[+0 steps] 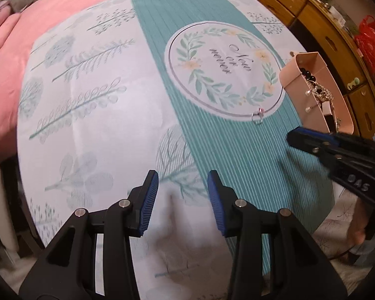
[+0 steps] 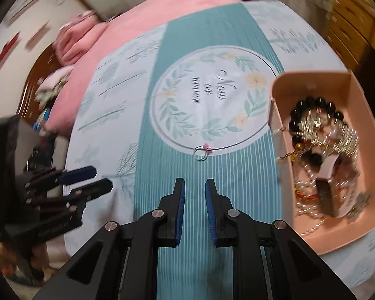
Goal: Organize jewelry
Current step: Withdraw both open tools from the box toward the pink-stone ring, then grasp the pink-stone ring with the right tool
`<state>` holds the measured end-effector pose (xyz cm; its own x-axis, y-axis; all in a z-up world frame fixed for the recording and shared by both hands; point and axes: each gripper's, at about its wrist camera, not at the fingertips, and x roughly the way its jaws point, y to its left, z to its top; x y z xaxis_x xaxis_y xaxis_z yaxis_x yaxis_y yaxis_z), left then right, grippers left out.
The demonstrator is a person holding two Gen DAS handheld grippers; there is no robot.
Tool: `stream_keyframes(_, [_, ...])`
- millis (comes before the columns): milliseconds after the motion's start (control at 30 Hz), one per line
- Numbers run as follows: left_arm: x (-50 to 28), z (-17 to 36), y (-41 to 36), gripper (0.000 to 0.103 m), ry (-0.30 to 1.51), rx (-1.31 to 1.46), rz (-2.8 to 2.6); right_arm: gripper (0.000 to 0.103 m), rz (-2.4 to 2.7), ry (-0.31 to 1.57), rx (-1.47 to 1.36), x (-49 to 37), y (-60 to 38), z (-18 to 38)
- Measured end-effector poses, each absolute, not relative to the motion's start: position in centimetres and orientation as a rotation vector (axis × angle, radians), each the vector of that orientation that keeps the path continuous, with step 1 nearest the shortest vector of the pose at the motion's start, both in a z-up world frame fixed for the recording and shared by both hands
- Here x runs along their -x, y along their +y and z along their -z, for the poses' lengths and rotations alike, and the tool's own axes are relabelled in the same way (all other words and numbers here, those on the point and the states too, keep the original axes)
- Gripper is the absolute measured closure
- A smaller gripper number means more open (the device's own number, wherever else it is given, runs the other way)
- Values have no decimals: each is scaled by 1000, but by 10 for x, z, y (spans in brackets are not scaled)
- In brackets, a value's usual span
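Observation:
A small silver ring (image 2: pixel 201 152) with a pink stone lies on the teal stripe of a printed cloth (image 2: pixel 162 200), at the edge of its round leaf emblem. My right gripper (image 2: pixel 195 187) hangs just short of the ring, its jaws a narrow gap apart with nothing between them. To the right stands a pink tray (image 2: pixel 275 100) holding a black bead bracelet (image 2: pixel 312 105), gold chains and pearl strands. My left gripper (image 1: pixel 183 182) is open and empty over the pale part of the cloth. From there the ring (image 1: pixel 258 117), the tray (image 1: pixel 290 75) and the right gripper (image 1: pixel 291 137) lie to the right.
A pink quilt (image 1: pixel 62 5) covers the bed beyond the cloth. Wooden drawers (image 1: pixel 325 25) and a red bag (image 1: pixel 370 40) stand at the far right. The left gripper (image 2: pixel 103 178) shows at the left of the right wrist view, with a hand below it.

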<state>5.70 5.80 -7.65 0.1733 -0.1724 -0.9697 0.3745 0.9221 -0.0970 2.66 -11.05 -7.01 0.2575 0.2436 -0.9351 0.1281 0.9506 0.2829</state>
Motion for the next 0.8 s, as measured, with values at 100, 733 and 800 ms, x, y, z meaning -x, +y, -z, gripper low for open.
stream_keyframes(100, [-71, 83, 52, 65, 1339, -182, 418, 86, -11, 1314, -382, -34, -108, 86])
stream_keyframes(733, [-102, 106, 69, 65, 1367, -111, 481, 74, 142, 1211, -254, -67, -70, 110])
stream_keyframes(800, [-102, 106, 70, 65, 1367, -109, 486, 77, 150, 1203, -222, -67, -66, 110])
